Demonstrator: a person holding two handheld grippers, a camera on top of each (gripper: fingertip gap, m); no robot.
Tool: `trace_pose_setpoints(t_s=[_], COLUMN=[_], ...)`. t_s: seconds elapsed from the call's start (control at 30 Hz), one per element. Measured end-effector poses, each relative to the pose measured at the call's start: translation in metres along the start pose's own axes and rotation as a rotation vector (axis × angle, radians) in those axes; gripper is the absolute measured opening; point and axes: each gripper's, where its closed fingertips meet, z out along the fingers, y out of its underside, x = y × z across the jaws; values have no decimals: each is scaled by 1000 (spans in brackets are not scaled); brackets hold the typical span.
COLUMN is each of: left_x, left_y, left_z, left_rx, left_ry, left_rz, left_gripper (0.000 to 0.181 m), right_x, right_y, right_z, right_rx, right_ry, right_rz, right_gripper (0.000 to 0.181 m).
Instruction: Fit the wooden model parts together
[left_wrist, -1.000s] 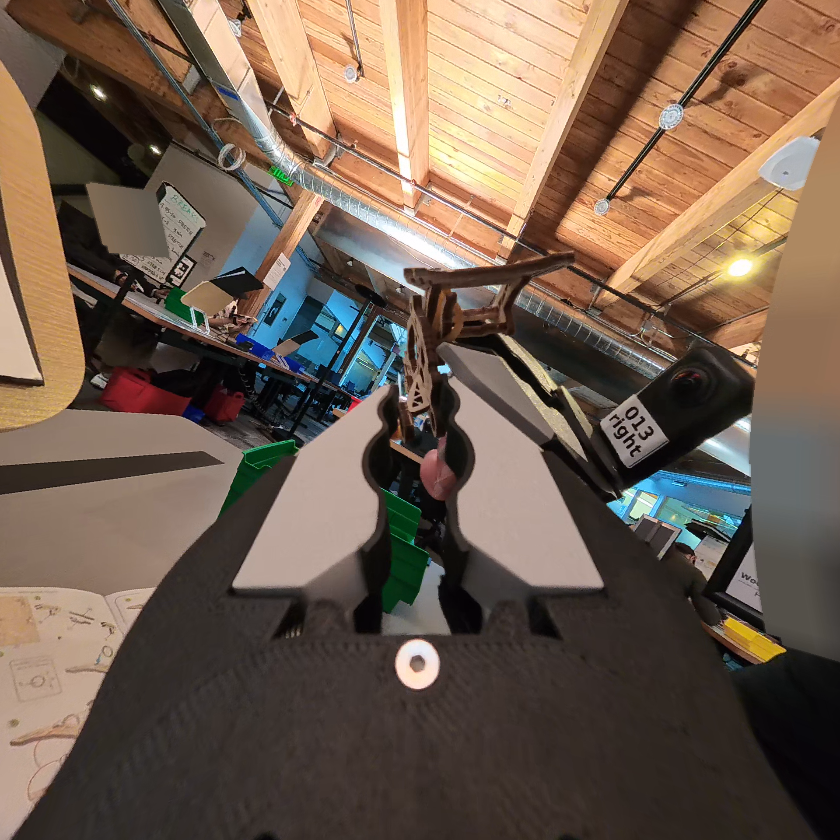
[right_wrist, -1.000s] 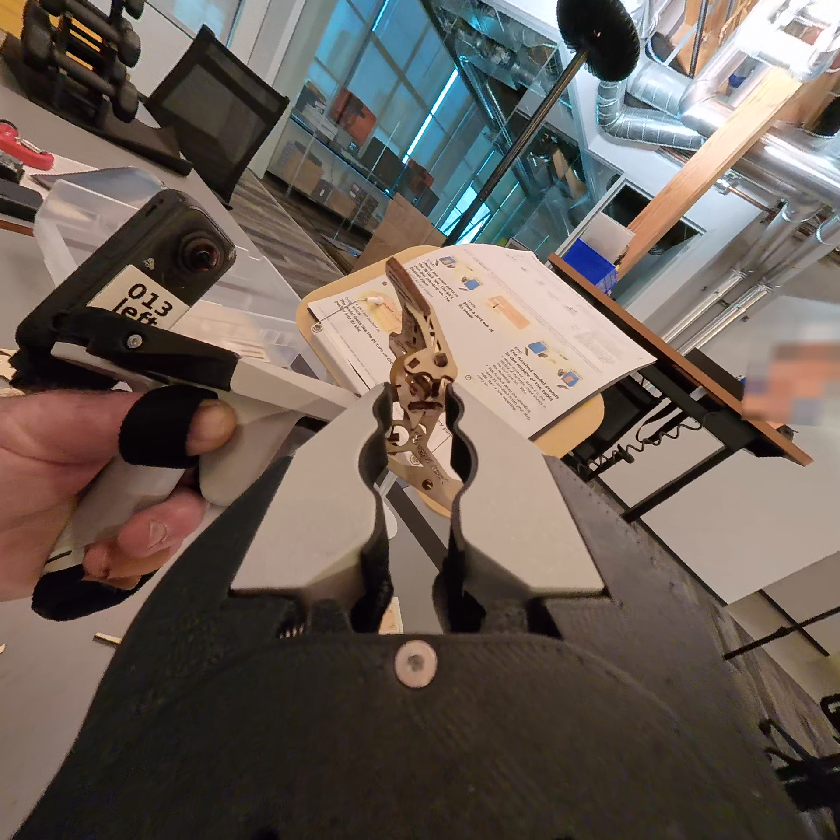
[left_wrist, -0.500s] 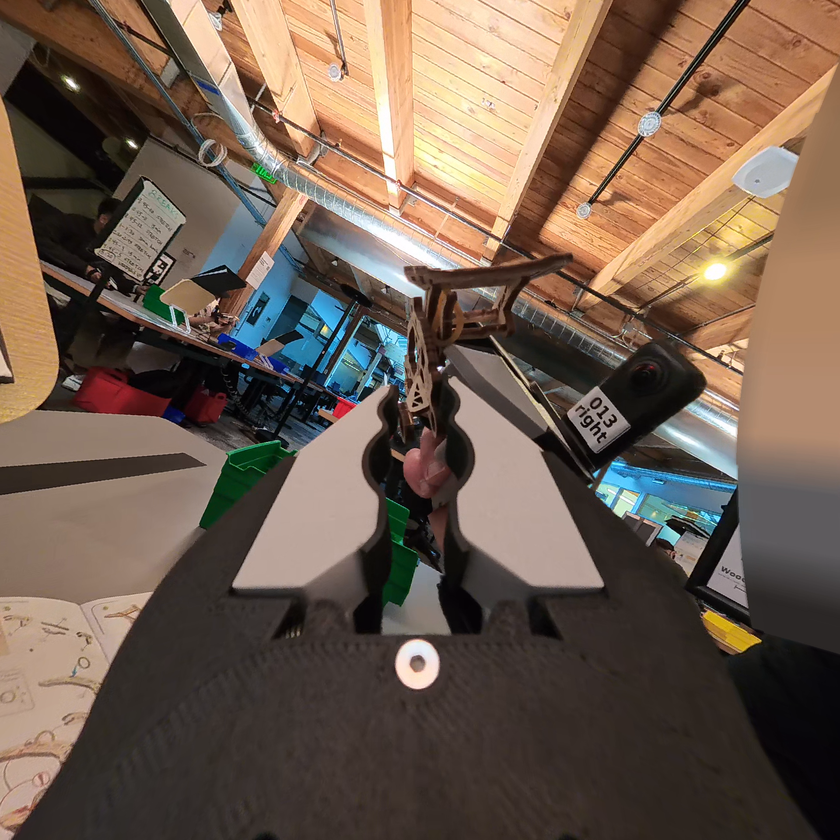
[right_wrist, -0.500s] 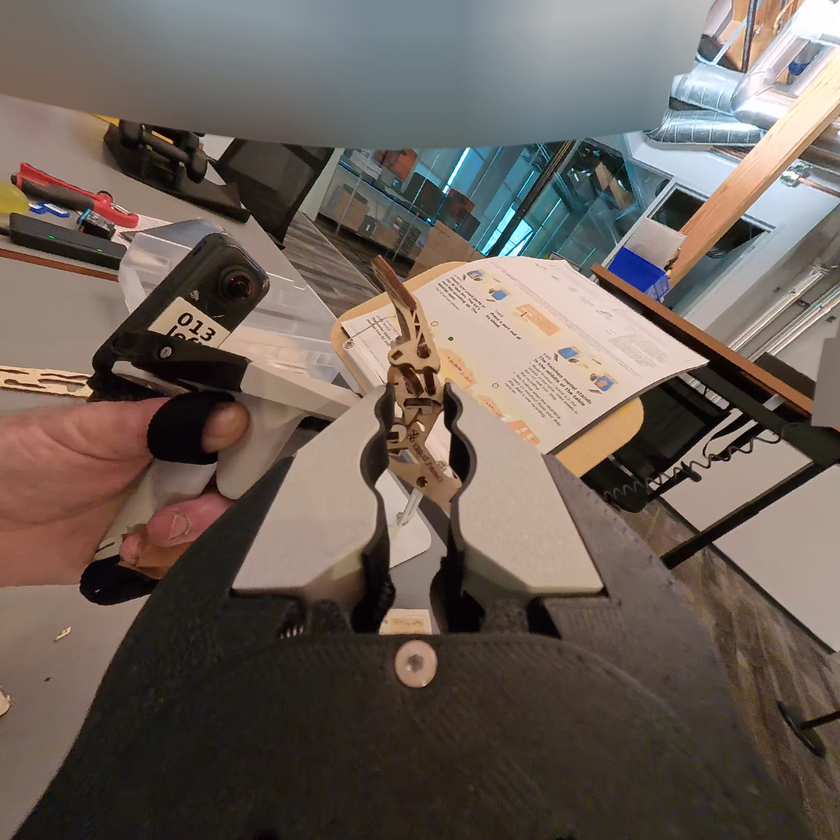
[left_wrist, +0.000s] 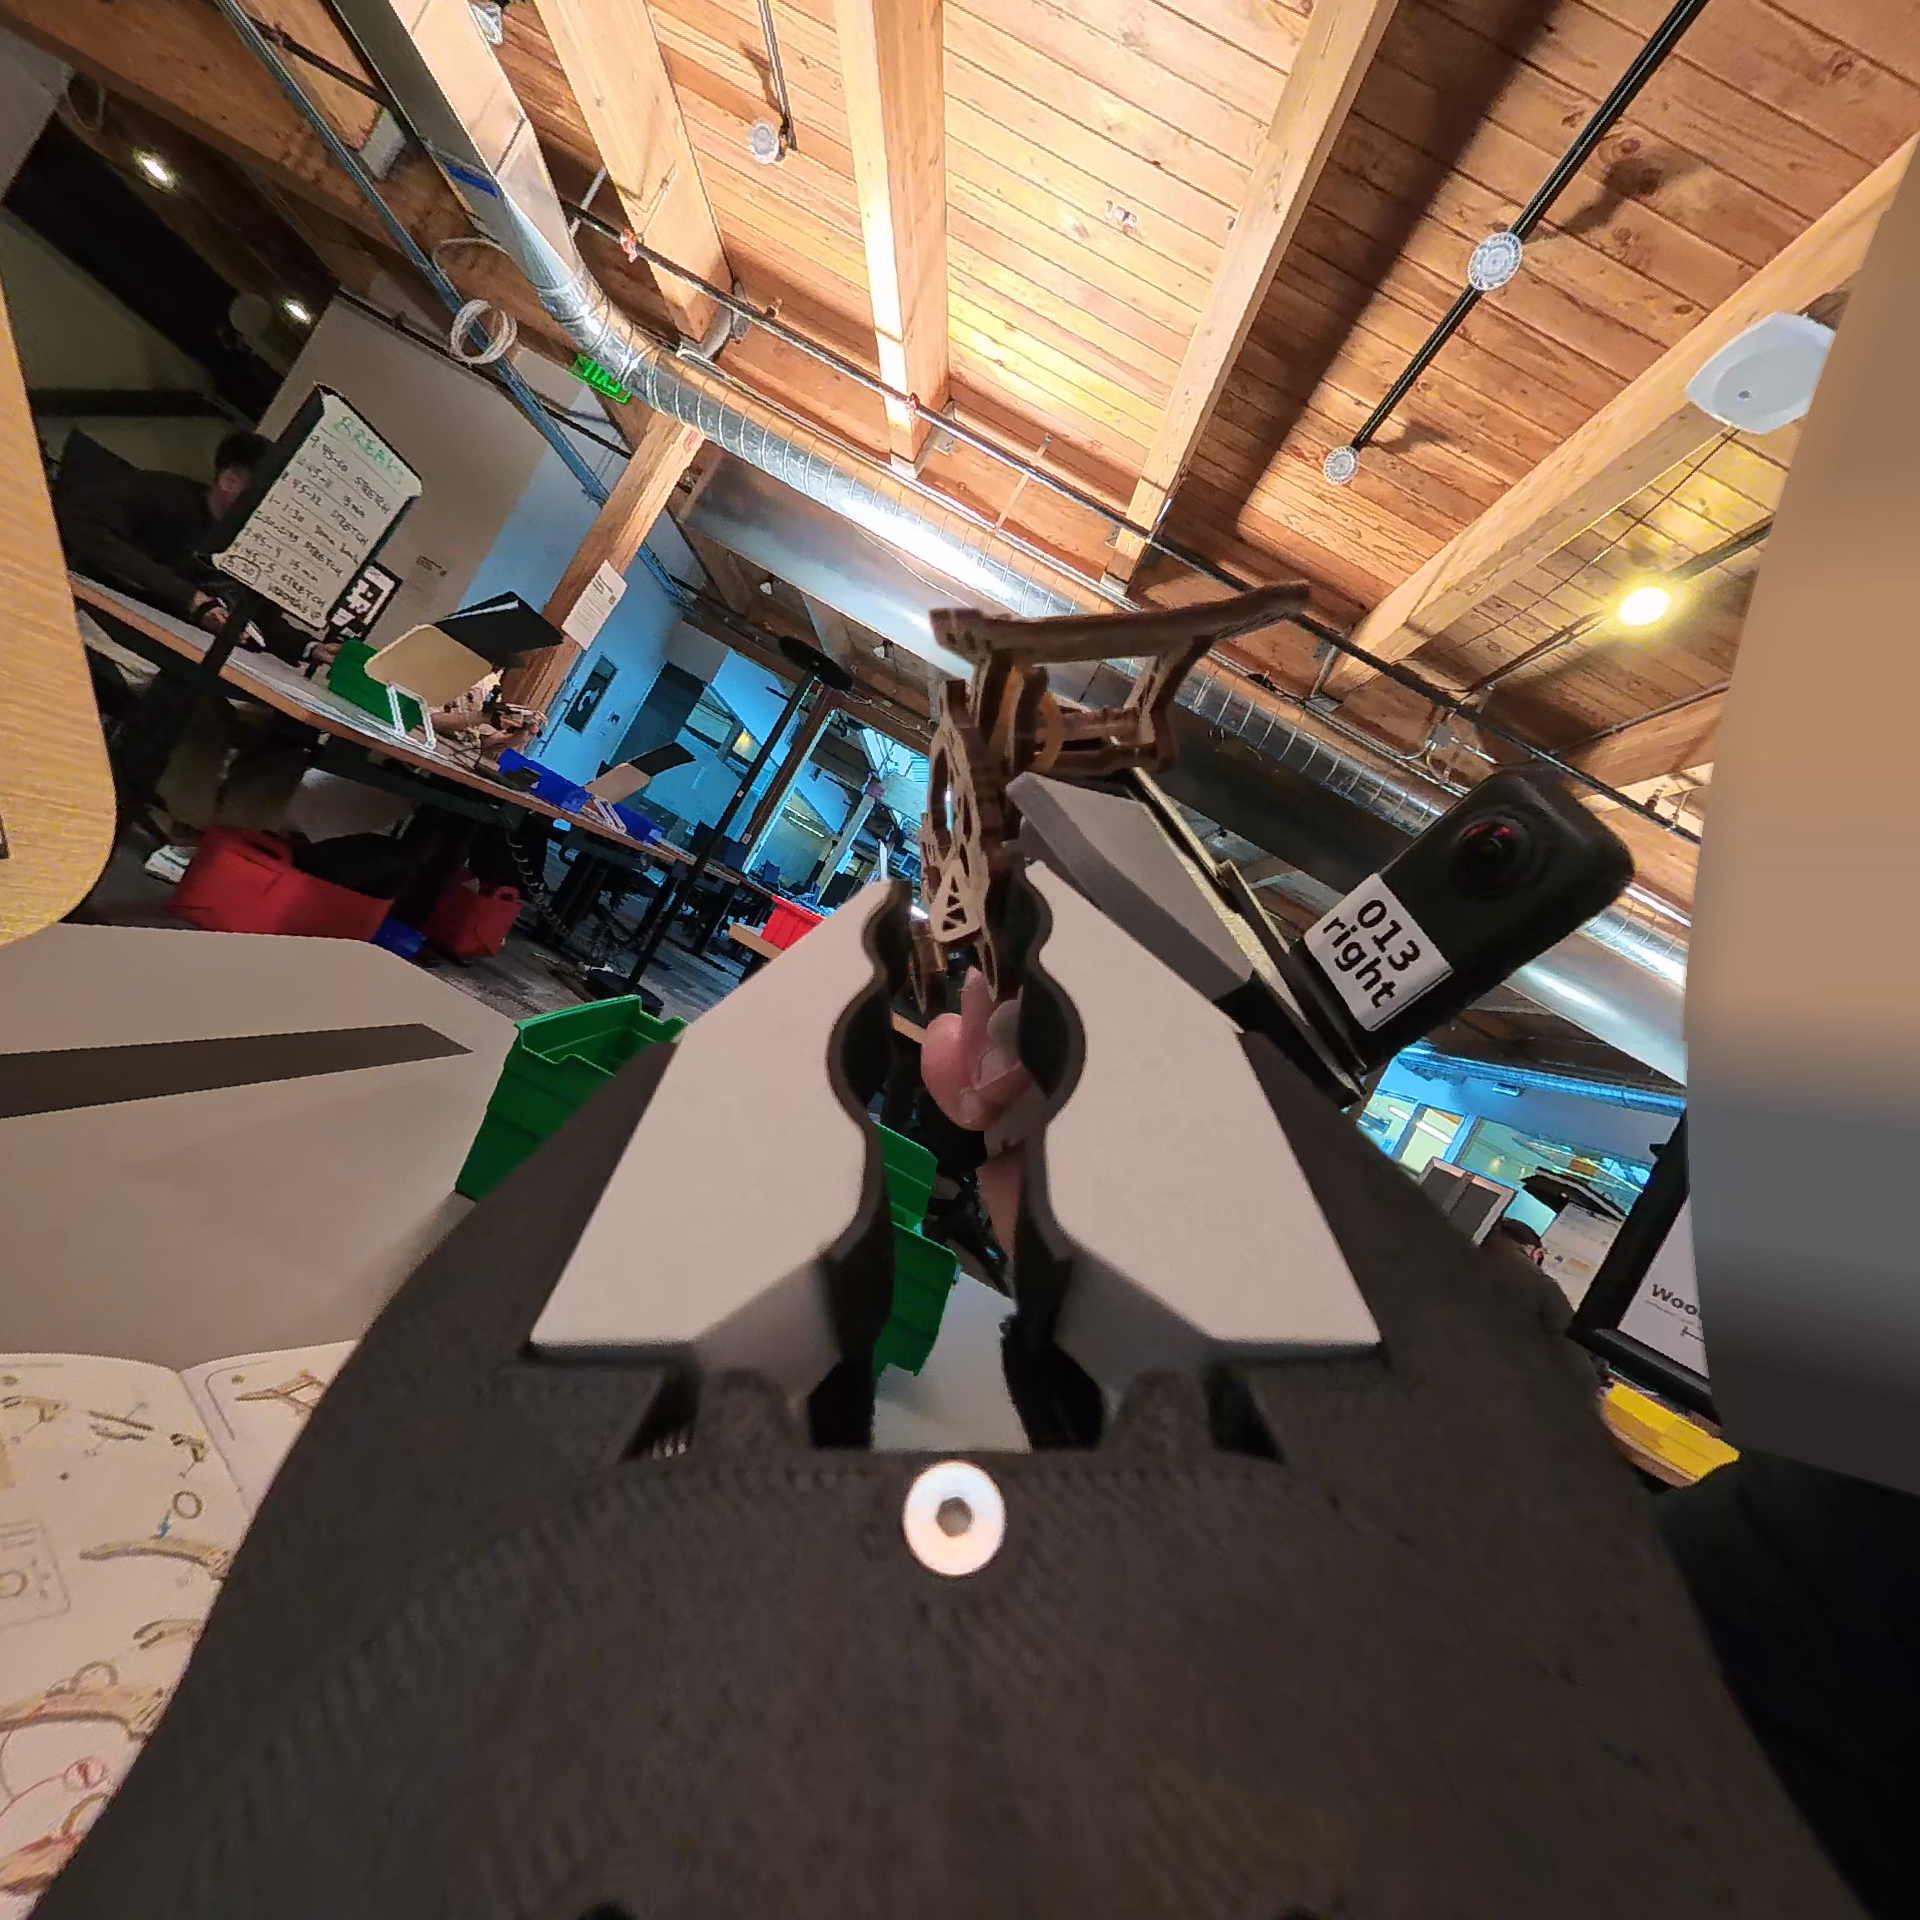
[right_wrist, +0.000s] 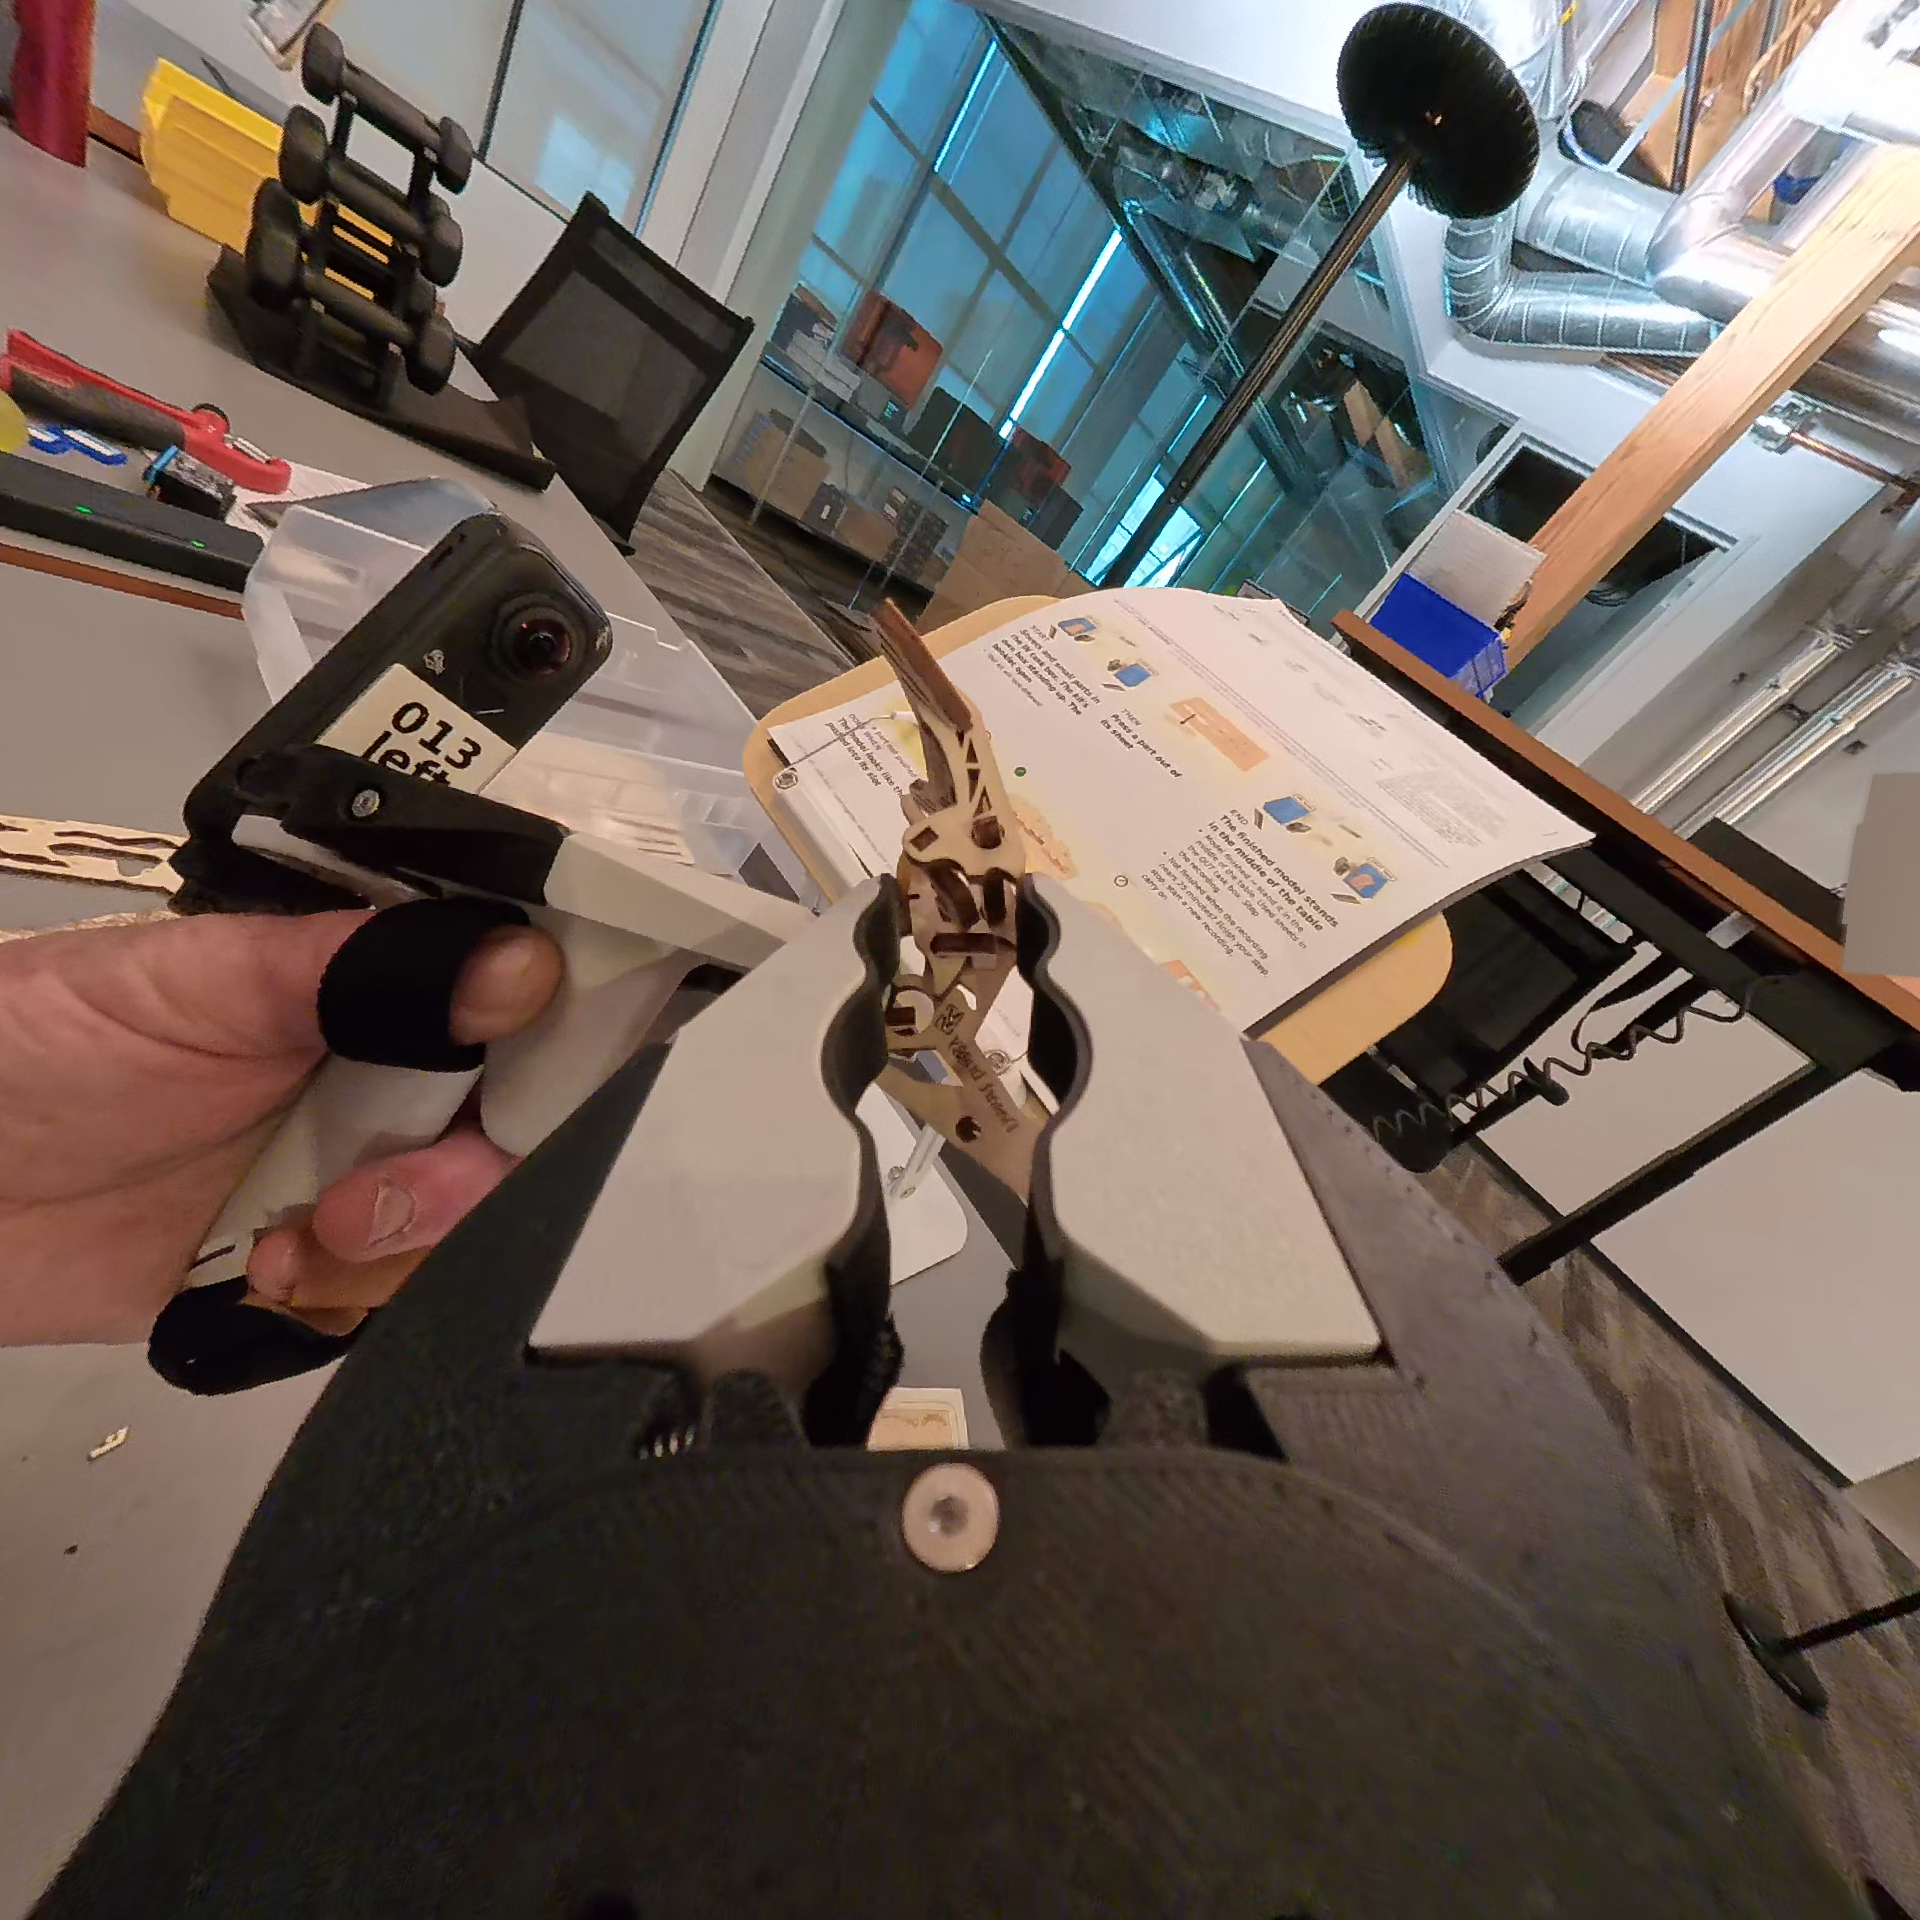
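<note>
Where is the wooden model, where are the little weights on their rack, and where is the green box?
wooden model (right_wrist: 951, 862): right wrist view, on its pale middle section above the jaws.
dumbbell rack (right_wrist: 353, 281): right wrist view, on the black dumbbells stacked on it.
green bin (left_wrist: 561, 1070): left wrist view, on its front wall.

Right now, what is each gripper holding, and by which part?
Both grip one laser-cut brown wooden model: the right gripper at its slotted middle, the left gripper at its pale lattice lower end.
</note>
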Motion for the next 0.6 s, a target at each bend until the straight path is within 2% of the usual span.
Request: trace_pose_setpoints(t_s=[0.6], left_x=[4], left_y=[3], left_z=[3], left_rx=[-3], left_ry=[36], left_rz=[-5], left_gripper=[16], right_x=[0], right_y=[-2], right_z=[-8], right_rx=[62], right_ry=[-69], right_rz=[39], right_gripper=[17])
